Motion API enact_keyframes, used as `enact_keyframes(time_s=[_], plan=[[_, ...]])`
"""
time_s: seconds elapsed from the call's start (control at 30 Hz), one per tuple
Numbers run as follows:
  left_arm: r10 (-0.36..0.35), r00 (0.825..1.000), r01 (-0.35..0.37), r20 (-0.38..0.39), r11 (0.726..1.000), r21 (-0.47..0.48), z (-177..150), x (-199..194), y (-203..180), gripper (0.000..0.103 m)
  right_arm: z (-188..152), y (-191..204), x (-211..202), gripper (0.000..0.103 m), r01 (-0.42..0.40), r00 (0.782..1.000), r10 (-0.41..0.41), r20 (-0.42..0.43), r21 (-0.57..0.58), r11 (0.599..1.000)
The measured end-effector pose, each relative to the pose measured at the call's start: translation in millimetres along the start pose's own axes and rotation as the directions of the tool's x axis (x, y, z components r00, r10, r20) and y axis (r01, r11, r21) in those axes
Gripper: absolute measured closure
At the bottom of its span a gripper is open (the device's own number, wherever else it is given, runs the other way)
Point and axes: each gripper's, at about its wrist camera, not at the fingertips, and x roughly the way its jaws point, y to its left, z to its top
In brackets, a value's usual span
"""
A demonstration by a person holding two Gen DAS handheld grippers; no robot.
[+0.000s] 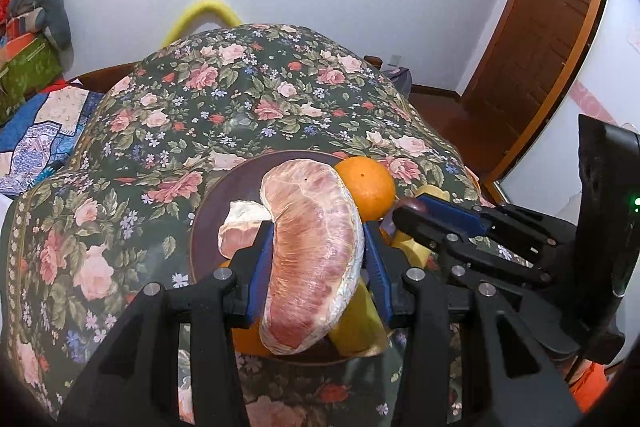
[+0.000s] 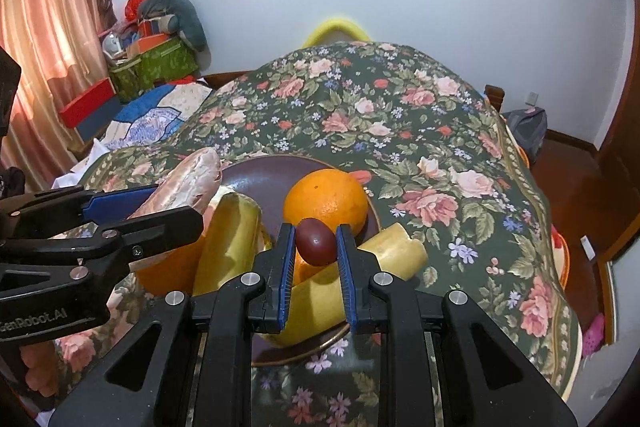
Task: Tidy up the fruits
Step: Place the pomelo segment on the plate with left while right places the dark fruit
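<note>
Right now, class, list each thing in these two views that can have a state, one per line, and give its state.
left gripper: shut on the pomelo segment
pomelo segment: peeled, wrapped in clear film, held above the plate
right gripper: shut on the small dark red fruit
small dark red fruit: whole, held over the plate
orange: whole, unpeeled, on the plate
plate: holds fruit
</note>
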Motion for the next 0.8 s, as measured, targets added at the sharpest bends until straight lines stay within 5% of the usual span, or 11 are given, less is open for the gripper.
enact_keyframes(time_s=[0.47, 0.8], plan=[[0.003, 0.999, -0.003, -0.044, 1.0, -0.008, 0, 17, 5, 0.06, -3, 6, 15, 0.084, -0.021, 0.999, 0.02, -0.033, -0.027, 0.999], [-0.018, 0.999, 0.015, -0.047, 0.999, -0.051, 2, 10, 8, 0.058, -4, 9, 5, 0.069, -0.015, 1.0, 0.014, -0.023, -0.035, 0.999]])
